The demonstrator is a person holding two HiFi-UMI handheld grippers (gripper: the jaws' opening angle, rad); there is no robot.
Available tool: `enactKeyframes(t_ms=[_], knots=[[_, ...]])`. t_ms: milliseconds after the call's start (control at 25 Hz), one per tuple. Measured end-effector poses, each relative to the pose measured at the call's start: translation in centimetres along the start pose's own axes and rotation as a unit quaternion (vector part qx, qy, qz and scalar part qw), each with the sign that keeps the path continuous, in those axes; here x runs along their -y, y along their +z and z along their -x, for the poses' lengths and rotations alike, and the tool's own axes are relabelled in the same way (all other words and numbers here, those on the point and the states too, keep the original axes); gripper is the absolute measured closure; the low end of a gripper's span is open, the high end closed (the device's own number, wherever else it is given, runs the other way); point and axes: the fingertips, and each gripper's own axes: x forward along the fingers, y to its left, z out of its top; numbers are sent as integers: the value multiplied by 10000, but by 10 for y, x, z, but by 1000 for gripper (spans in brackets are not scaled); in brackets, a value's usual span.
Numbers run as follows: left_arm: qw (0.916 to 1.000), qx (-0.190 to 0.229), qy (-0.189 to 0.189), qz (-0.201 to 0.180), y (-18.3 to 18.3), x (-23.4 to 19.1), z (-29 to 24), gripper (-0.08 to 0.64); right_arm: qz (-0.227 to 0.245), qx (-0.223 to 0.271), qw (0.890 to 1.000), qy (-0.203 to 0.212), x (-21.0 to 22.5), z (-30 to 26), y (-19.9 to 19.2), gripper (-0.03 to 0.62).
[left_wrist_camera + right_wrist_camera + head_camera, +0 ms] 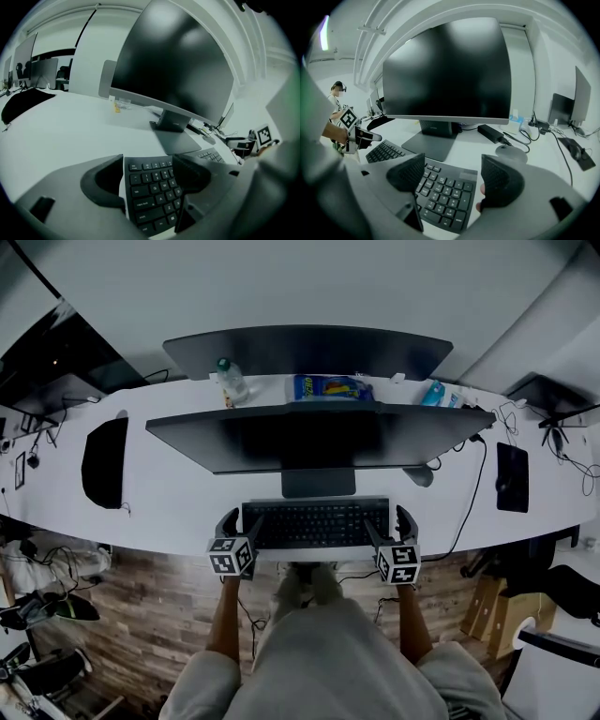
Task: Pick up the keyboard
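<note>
**Black keyboard sits between two grippers at a white desk**

A black keyboard (316,523) lies flat at the near edge of a long white desk (187,502), just in front of the stand (318,482) of a dark monitor (309,432). From the head view, a person stands at the desk over a wood-plank floor (141,615) and holds one gripper at each end of the keyboard.

The left gripper (240,524) is at the left end and the right gripper (391,526) at the right end, each with its marker cube toward the person.

In the left gripper view, the left gripper (149,161) has its jaws spread wide. One is over the bare desk beyond the keyboard's edge and the other above the letter keys, so the left end of the keyboard (152,197) sits between them.

In the right gripper view, the right gripper (453,164) is just as wide. It straddles the number-pad end of the keyboard (445,197), with one jaw over the keys and the other past the right edge. Whether any jaw touches the keyboard cannot be told.

A grey mouse (511,152) rests on the desk to the right of the stand, apart from the keyboard. A clear bottle (231,379) stands behind the monitor, near the far edge of the desk.
</note>
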Motion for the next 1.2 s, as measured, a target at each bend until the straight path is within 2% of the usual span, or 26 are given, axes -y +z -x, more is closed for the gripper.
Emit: enactKeyframes(t_ms=[200,600,1200], knots=[[9998,-144,43,97,-7,-7,-20,253,18,-67,10000,8,1,-4,-3,233],[9989,-160,34,445,-8,-11,-35,242,-16,-82,10000,-37,13,-7,-3,233],[9988,-221,149,403,-13,-10,-41,233,-491,-243,9984,125,19,-23,-24,229]])
